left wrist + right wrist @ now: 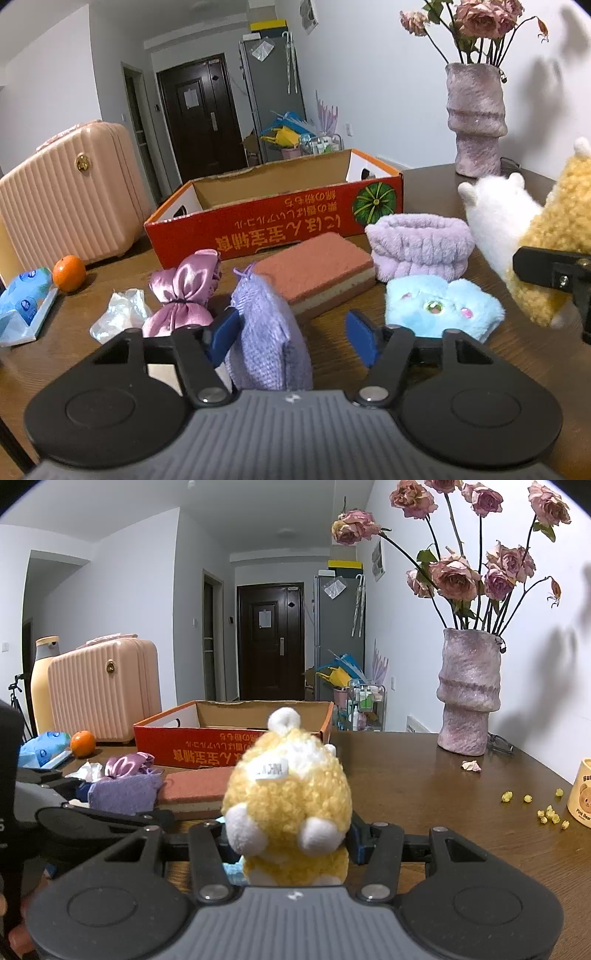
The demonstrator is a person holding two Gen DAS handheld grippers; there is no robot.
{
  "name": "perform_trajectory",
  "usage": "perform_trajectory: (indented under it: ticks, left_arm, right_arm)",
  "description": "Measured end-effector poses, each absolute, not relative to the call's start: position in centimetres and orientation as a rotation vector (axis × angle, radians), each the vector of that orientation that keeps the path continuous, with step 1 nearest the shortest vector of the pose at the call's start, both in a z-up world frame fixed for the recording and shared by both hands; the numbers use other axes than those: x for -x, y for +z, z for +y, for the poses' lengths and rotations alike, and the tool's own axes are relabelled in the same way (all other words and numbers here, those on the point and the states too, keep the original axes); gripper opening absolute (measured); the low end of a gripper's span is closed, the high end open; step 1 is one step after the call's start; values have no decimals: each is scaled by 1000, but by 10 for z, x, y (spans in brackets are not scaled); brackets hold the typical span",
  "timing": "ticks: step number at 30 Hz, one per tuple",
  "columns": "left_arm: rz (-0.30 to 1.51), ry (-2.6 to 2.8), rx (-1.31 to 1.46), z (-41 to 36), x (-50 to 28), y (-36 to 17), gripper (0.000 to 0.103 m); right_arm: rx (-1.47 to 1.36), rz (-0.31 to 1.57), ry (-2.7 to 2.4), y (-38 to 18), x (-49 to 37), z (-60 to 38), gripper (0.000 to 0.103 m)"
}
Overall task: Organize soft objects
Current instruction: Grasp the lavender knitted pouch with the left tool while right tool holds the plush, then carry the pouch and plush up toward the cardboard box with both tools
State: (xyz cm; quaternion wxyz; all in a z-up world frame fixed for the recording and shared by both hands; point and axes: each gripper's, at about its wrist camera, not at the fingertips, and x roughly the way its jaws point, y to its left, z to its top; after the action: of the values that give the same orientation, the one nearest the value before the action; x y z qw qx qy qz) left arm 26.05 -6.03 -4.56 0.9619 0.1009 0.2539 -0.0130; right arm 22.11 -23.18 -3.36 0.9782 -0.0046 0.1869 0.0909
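Observation:
My left gripper (291, 332) is open, with a purple knit pouch (264, 332) standing between its blue fingers, against the left one and apart from the right one. My right gripper (286, 843) is shut on a yellow and white plush toy (288, 797), held above the table. It also shows at the right of the left wrist view (546, 236). An open red cardboard box (273, 221) stands behind. On the table lie a pink satin pouch (184, 295), a pink sponge block (317, 269), a lilac fluffy band (421, 243), a blue plush piece (439, 306) and a white plush (495, 214).
A pink suitcase (66, 199), an orange (68, 273), a tissue pack (22, 302) and crumpled plastic (118, 317) are at the left. A vase of dried roses (469, 690), a beige cup (581, 794) and scattered petals (546, 812) are at the right.

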Motion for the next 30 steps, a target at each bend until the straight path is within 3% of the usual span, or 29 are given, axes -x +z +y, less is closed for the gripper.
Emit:
perform_trajectory:
  ticks: [3,5,9,30]
  left_arm:
    - [528,-28,-204,-59,-262,-47,52]
    - [529,-32,-206,-59,-261,-48,39]
    - [533,-36,-199,-57,-259,-47,28]
    - [436,-82,-117,-46,-235,-17,24]
  right_arm:
    - [11,380,181,-35,-222,-231,51]
    - [12,384,180,-36,-223,-231,51]
    - [13,387,176,-37,-225,-231,51]
    - [-10,345,146,-35,-226,-233,51]
